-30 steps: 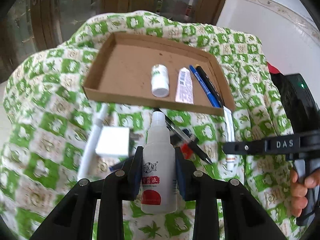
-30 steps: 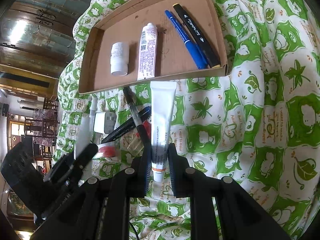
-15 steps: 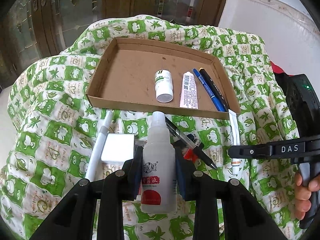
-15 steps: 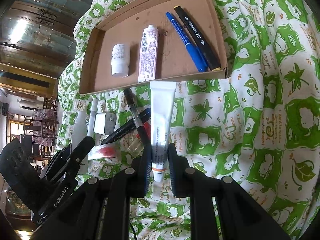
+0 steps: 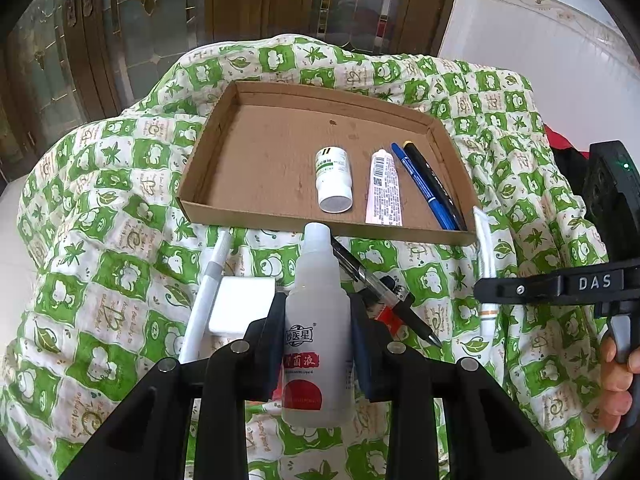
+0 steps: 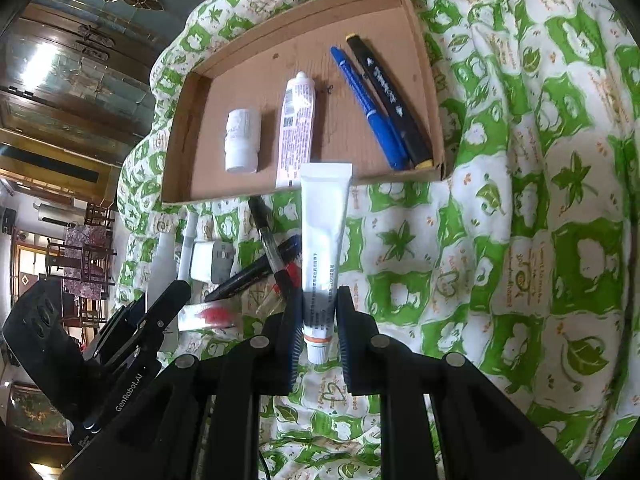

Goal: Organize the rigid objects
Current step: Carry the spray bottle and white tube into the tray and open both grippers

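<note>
My left gripper (image 5: 316,304) is shut on a clear plastic bottle (image 5: 316,264) with a red label, cap pointing toward the cardboard tray (image 5: 280,168). The bottle hangs just above the green-and-white cloth, short of the tray's near wall. My right gripper (image 6: 320,300) is shut on the capped end of a white tube (image 6: 324,220). The tube's flat end reaches the tray's (image 6: 256,80) near wall. Lying in the tray are a small white bottle (image 5: 334,184), a small printed tube (image 5: 383,188), a blue pen (image 5: 424,192) and a black pen (image 5: 436,184).
Loose on the cloth before the tray lie a white pen (image 5: 204,300), a white charger plug (image 5: 242,308), crossed black pens (image 5: 376,284) and a small red-and-clear item (image 6: 208,316). A hand (image 5: 616,384) grips the right tool's handle. Wooden glass doors stand behind.
</note>
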The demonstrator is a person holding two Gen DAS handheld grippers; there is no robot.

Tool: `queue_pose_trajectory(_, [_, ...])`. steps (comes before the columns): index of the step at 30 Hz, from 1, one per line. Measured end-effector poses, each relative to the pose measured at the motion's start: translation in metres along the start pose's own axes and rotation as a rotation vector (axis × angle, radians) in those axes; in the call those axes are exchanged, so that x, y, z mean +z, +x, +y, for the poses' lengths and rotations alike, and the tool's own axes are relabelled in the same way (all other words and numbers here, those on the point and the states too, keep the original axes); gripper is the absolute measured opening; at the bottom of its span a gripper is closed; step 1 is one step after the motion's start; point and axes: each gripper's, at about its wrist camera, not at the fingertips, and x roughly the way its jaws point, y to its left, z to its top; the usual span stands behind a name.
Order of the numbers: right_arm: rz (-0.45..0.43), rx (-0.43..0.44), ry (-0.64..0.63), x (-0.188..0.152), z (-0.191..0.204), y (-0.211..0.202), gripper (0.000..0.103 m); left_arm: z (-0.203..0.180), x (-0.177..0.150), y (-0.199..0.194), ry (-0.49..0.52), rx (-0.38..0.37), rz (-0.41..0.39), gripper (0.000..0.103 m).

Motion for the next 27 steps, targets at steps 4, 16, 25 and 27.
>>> queue_pose_trajectory(4, [-0.034,-0.008,0.004,0.007,-0.002,-0.009,0.016,0.003,0.004,0.002,-0.003,0.002,0.000,0.031])
queue_pose_trajectory(16, [-0.121,-0.065,-0.036,0.028,0.002,-0.024,0.016,0.008,0.031,0.009,0.002,0.007,-0.012,0.031])
queue_pose_trajectory(25, [-0.124,-0.064,-0.031,0.042,0.001,-0.021,0.016,0.013,0.054,0.019,0.006,0.037,-0.020,0.031])
queue_pose_trajectory(27, [-0.122,-0.063,-0.031,0.045,0.002,-0.019,0.016,0.013,0.057,0.022,0.010,0.046,-0.021,0.031])
